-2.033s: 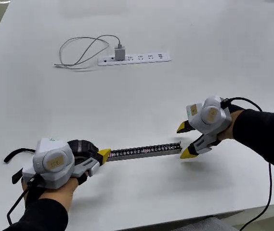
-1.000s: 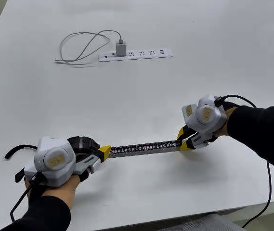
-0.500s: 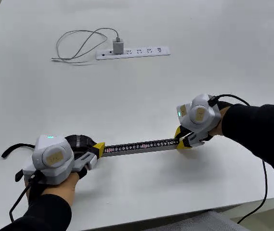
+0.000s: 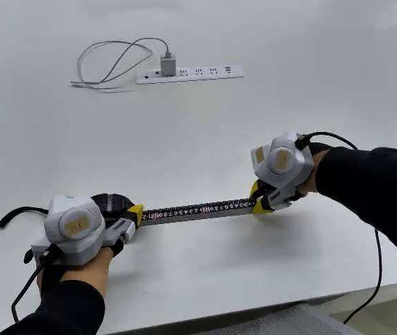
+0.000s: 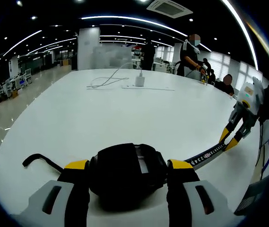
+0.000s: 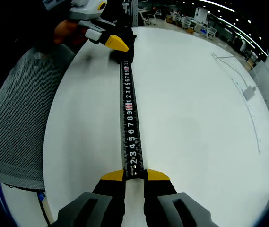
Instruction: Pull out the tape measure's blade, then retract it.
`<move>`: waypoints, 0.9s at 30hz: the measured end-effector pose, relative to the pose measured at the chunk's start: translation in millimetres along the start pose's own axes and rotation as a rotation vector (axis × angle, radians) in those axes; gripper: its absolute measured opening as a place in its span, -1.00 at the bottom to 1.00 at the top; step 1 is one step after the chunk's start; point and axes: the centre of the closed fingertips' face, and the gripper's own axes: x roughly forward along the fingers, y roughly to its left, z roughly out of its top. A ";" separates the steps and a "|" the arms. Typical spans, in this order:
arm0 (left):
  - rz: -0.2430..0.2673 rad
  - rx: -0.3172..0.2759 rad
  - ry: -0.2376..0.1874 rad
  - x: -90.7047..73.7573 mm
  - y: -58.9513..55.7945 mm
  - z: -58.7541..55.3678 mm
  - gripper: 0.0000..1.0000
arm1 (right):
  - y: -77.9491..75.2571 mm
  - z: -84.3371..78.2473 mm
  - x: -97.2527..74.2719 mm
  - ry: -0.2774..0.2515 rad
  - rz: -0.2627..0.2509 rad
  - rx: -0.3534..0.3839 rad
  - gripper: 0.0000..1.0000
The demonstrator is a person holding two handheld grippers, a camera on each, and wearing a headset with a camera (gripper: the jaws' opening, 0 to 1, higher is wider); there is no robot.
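The black tape measure case (image 4: 112, 204) (image 5: 127, 172) rests on the white table, and my left gripper (image 4: 130, 218) (image 5: 128, 165) is shut on it. Its dark blade (image 4: 197, 210) (image 6: 129, 123) with white numbers runs flat across the table toward the right. My right gripper (image 4: 257, 203) (image 6: 134, 176) is shut on the blade's end, with its yellow tips pressed together over it. The right gripper (image 5: 233, 137) also appears at the right edge of the left gripper view. A black wrist strap (image 4: 17, 213) trails left from the case.
A white power strip (image 4: 190, 73) with a plugged charger and a looped grey cable (image 4: 111, 66) lies at the far side of the table. The table's near edge runs just below my arms. A grey mesh chair (image 6: 18, 118) stands by the table. People stand in the background.
My right gripper came down from open beside the blade's tip and shut on it. Since then the blade's length looks about the same; the view has shifted slightly.
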 end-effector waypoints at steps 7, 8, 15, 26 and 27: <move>-0.007 0.011 0.003 -0.3 0.1 -0.1 0.22 | -0.1 0.2 0.6 0.014 -0.002 0.023 -0.81; -0.007 0.014 0.002 -0.4 0.1 -0.1 0.21 | -0.2 0.2 0.5 0.013 -0.002 0.029 -0.81; 0.001 0.027 0.011 -0.2 0.6 -0.8 0.18 | -1.0 1.4 1.4 0.016 -0.003 0.029 -0.81; -0.006 0.028 0.018 -0.2 0.7 -1.2 0.18 | -0.3 3.0 1.4 -0.004 0.004 0.044 -0.82; -0.005 0.029 0.019 -0.2 0.6 -1.1 0.18 | -0.3 3.3 1.6 -0.002 0.006 0.037 -0.83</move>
